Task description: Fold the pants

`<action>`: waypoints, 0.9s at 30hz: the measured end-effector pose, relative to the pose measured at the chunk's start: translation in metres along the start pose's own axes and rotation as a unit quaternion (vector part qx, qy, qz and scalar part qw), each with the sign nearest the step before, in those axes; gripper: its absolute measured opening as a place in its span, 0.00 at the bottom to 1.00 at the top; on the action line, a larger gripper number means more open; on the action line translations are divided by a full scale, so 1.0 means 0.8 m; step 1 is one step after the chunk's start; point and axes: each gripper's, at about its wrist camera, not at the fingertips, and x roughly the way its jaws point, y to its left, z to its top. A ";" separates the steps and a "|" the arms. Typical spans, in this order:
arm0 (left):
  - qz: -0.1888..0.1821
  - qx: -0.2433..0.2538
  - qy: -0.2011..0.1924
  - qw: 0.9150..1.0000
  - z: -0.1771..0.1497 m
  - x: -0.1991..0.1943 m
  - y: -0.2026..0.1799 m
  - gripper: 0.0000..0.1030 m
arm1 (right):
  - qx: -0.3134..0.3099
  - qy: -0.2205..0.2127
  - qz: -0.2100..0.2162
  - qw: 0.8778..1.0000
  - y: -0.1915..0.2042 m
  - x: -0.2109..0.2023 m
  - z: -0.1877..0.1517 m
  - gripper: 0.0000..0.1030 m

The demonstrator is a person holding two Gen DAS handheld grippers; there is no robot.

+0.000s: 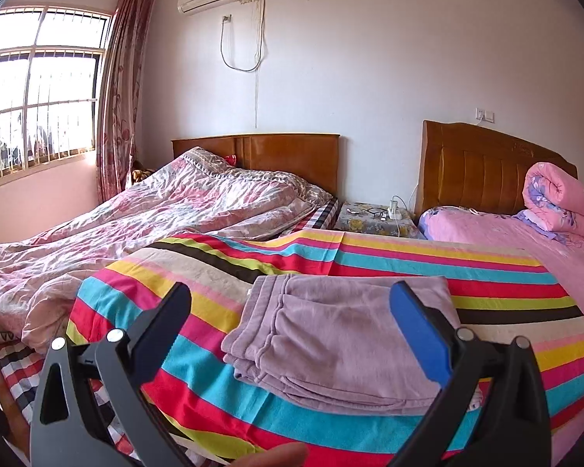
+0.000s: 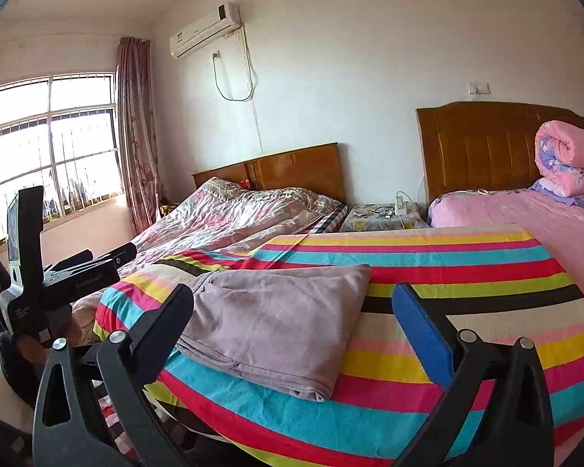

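The mauve pants [image 1: 342, 334] lie folded in a thick rectangular stack on the striped sheet [image 1: 428, 264], waistband toward the far left. My left gripper [image 1: 292, 295] is open and empty, held just above and in front of the stack. In the right wrist view the folded pants [image 2: 276, 319] lie left of centre on the striped sheet [image 2: 447, 264]. My right gripper [image 2: 296, 295] is open and empty, hovering near the stack's right side. The left gripper's body [image 2: 58, 272] shows at the left edge of that view.
A rumpled pink floral duvet [image 1: 155, 214] covers the far bed on the left. A bedside table [image 1: 373, 218] with cables stands between the two headboards. A rolled pink quilt [image 1: 556, 198] lies on the pink bed at the right. A window is at far left.
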 end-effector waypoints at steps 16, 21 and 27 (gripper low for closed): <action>-0.008 0.010 0.091 0.996 -0.081 0.018 -0.019 0.99 | 0.005 0.116 -0.050 0.992 0.011 0.060 -0.056 0.96; -0.005 0.002 0.087 0.996 -0.079 0.018 -0.012 0.99 | -0.026 0.119 -0.040 0.992 0.027 0.060 -0.059 0.96; -0.001 0.003 0.094 0.996 -0.082 0.022 -0.012 0.99 | -0.033 0.118 -0.041 0.992 0.030 0.060 -0.059 0.96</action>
